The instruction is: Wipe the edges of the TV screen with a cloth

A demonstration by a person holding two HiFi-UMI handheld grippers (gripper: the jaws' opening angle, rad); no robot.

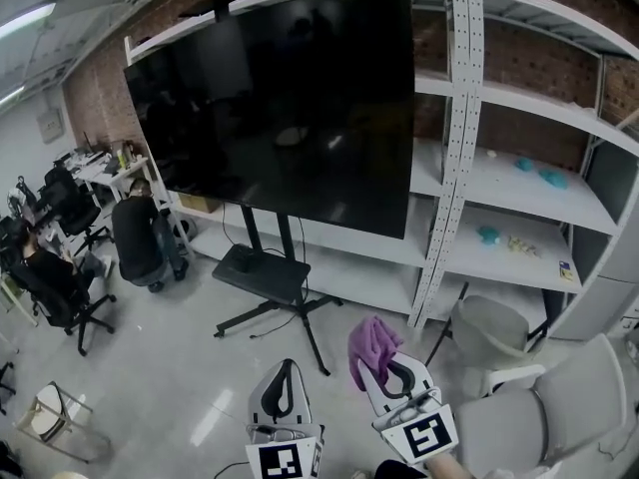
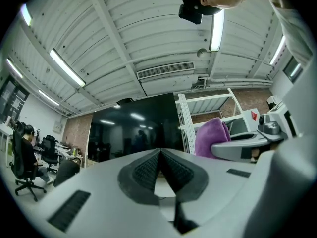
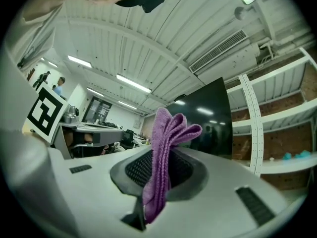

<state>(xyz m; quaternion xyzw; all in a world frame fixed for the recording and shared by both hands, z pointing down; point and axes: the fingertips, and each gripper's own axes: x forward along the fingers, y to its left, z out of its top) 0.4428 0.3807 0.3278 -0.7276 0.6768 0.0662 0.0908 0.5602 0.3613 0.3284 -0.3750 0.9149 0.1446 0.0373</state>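
TV [image 1: 290,108]: large, dark, off, mounted on a wheeled stand [image 1: 270,277] on the floor. It is tilted in the head view, with its right edge close beside a white rack [image 1: 519,183].

Right tool [image 1: 382,369]: low in the head view, well apart from the TV. Jaws clamped on the cloth [image 1: 371,345], which is purple and bunched. One fold sticks out past the jaw tips and a tail hangs down between them.

Left tool [image 1: 287,369]: beside the right one, also low. Jaws pressed together with nothing between them.

Step in hand, as I read it: approach. Cloth is gripped and ready, but no edge has been touched yet.

Next move calls for:
- Carrying the right tool up and forward to a screen edge. The lower or right edge looks nearest.
- Leading with the protruding fold, so that cloth rather than jaw meets the frame.
- Drawing it along the edge with steady light pressure.
- Minding the rack upright along the right edge.
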